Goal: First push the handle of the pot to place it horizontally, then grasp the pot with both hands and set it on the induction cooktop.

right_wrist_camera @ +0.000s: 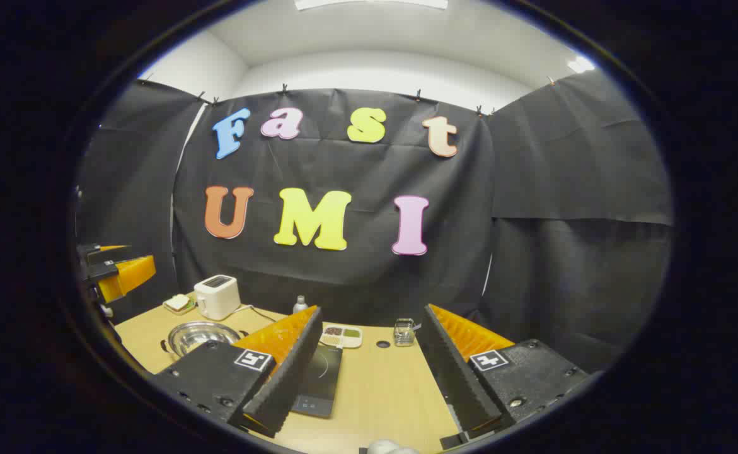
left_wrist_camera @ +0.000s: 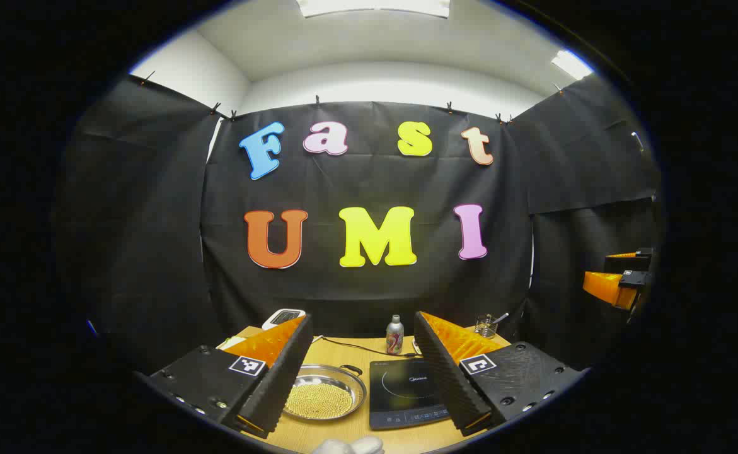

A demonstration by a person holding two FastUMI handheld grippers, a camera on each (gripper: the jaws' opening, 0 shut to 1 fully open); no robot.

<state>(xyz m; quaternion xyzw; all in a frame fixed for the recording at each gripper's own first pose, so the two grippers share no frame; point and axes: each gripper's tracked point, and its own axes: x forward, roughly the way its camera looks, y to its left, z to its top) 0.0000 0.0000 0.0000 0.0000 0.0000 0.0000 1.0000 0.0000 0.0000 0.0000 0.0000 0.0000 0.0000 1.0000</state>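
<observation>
**Pot beside cooktop, both jaws spread**

Held above a wooden table: left gripper and right gripper, jaws apart, empty. Steel pot resting just left of induction cooktop. Behind: toaster, spray can, divided snack tray, glass holder. Black cloth walls around.

We hold both grippers raised above the table — the left gripper with fingers spread wide, the right gripper likewise agape — each grasping nothing.
</observation>
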